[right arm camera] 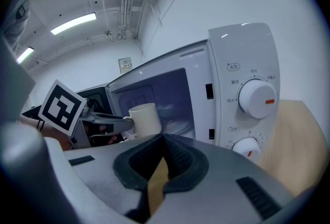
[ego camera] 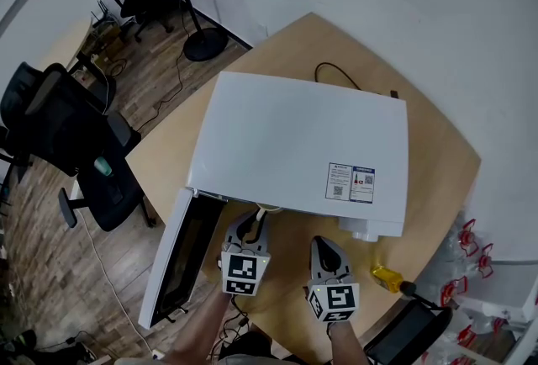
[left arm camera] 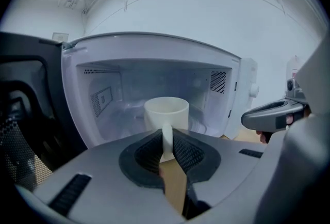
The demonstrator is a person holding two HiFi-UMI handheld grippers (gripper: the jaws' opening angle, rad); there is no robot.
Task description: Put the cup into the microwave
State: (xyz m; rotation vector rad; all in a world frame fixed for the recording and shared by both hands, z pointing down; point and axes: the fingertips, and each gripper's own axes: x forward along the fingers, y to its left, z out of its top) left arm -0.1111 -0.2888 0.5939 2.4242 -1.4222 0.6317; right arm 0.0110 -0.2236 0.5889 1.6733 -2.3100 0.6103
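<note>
A white cup (left arm camera: 166, 111) hangs at the mouth of the open white microwave (ego camera: 294, 136). My left gripper (left arm camera: 166, 141) is shut on the cup's handle. In the right gripper view the cup (right arm camera: 144, 118) stands upright in front of the cavity, with the left gripper (right arm camera: 111, 121) reaching in from the left. From the head view only a sliver of the cup (ego camera: 267, 208) shows under the microwave's front edge, just past the left gripper (ego camera: 255, 220). My right gripper (ego camera: 323, 244) hovers before the control panel, its jaws together and holding nothing.
The microwave door (ego camera: 181, 258) swings open to the left, over the edge of the wooden table (ego camera: 437, 161). Two dials (right arm camera: 256, 99) sit on the panel at the right. A yellow object (ego camera: 388, 277) lies near the table's front right edge. Black office chairs (ego camera: 76, 136) stand on the floor to the left.
</note>
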